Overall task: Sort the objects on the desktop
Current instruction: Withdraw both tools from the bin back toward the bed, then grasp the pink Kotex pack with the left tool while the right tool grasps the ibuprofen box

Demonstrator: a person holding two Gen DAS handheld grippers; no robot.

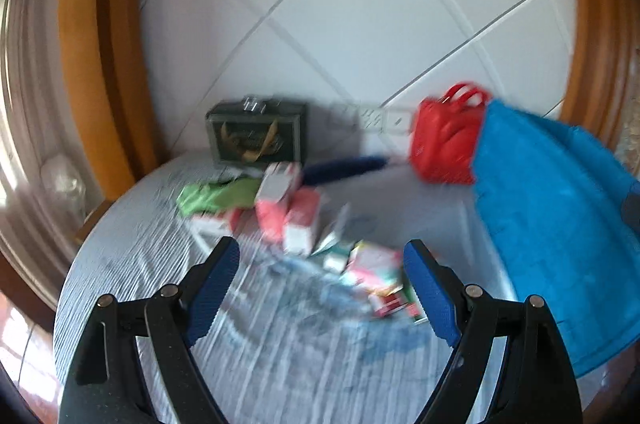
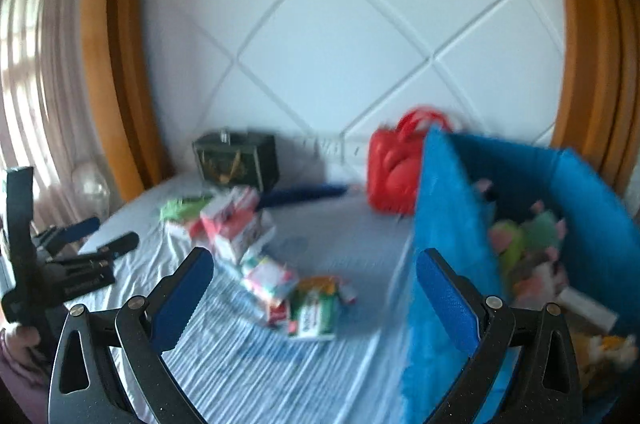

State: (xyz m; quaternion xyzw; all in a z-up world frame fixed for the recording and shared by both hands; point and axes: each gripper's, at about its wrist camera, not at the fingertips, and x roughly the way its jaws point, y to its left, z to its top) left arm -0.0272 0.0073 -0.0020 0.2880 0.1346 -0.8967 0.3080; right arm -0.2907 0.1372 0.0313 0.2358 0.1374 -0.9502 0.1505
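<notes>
A: Where can I pass?
B: The striped cloth [image 2: 248, 364] ahead of my grippers lies bare. Beyond it, scattered small boxes [image 2: 276, 284] block the middle.
A: And rightward?
B: The blue bin's wall [image 2: 448, 224] stands close, red bag [image 2: 394, 176] behind it.

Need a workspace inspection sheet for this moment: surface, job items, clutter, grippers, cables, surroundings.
Surface: striped blue-white cloth, wrinkled.
Job's things: pile of small boxes and packets mid-surface; blue fabric bin at the right, already holding soft toys.
Clutter: red handbag, dark green box, green cloth, dark blue brush-like item; all blurred.
Grippers: left gripper open, empty; right gripper open, empty.
Cables: nothing seen.
Surroundings: white padded panel, wooden frame, curtain.
</notes>
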